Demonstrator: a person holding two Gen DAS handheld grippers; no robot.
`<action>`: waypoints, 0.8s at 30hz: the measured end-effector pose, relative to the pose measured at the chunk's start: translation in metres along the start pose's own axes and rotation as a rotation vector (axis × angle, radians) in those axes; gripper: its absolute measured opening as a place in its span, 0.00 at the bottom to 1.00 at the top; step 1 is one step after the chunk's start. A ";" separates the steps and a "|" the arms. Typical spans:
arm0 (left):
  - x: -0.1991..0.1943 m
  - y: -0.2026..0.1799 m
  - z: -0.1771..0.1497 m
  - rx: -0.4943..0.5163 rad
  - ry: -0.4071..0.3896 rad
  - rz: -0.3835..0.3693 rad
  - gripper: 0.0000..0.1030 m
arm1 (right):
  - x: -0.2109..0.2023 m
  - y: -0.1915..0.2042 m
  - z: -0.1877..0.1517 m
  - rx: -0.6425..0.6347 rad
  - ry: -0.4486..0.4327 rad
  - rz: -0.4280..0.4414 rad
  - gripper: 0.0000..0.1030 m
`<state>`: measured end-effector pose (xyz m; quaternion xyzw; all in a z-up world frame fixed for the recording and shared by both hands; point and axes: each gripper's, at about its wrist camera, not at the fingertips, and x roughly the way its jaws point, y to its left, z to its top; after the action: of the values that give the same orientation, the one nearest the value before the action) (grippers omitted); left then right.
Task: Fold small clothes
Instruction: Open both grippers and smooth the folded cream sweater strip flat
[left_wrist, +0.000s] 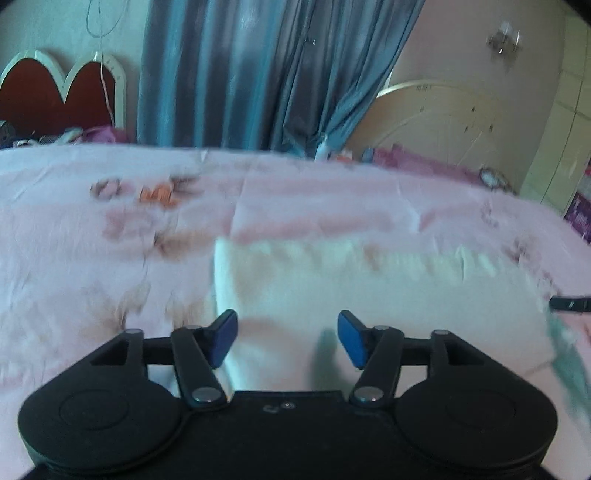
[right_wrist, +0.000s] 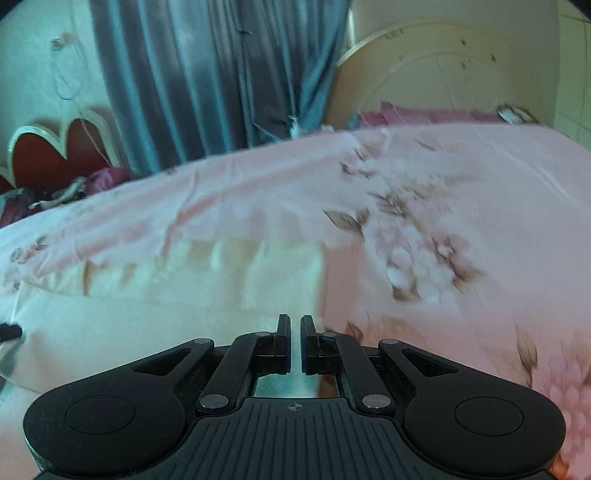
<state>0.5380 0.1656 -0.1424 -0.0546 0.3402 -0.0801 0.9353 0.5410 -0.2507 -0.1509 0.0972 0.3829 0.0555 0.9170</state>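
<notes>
With the white cloth (left_wrist: 369, 302) lying flat on the bed (left_wrist: 74, 240), its near edge below both grippers, a matched hem is best pinched before folding, since the left gripper (left_wrist: 287, 338) stands wide and empty and the right gripper (right_wrist: 295, 343) is closed on nothing visible.

Left hand-held gripper (left_wrist: 287, 338) jaws apart, apparently empty; right hand-held gripper (right_wrist: 295, 341) jaws nearly closed.

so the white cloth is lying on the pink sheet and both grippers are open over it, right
Not quite: only the left gripper is open. The right gripper is shut, as the right wrist view shows. The white cloth does lie on the pink sheet.
</notes>
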 end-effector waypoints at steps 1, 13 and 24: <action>0.008 0.001 0.006 0.005 0.008 0.009 0.61 | 0.008 0.001 0.003 0.001 0.022 0.016 0.03; 0.018 0.014 0.030 -0.044 -0.032 0.006 0.60 | 0.019 0.024 0.025 -0.036 0.015 0.045 0.03; 0.006 -0.015 -0.024 0.035 0.030 0.056 0.65 | 0.028 0.088 -0.007 -0.222 0.046 0.084 0.04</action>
<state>0.5255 0.1490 -0.1623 -0.0274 0.3542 -0.0605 0.9328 0.5528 -0.1589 -0.1557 0.0100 0.3908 0.1382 0.9100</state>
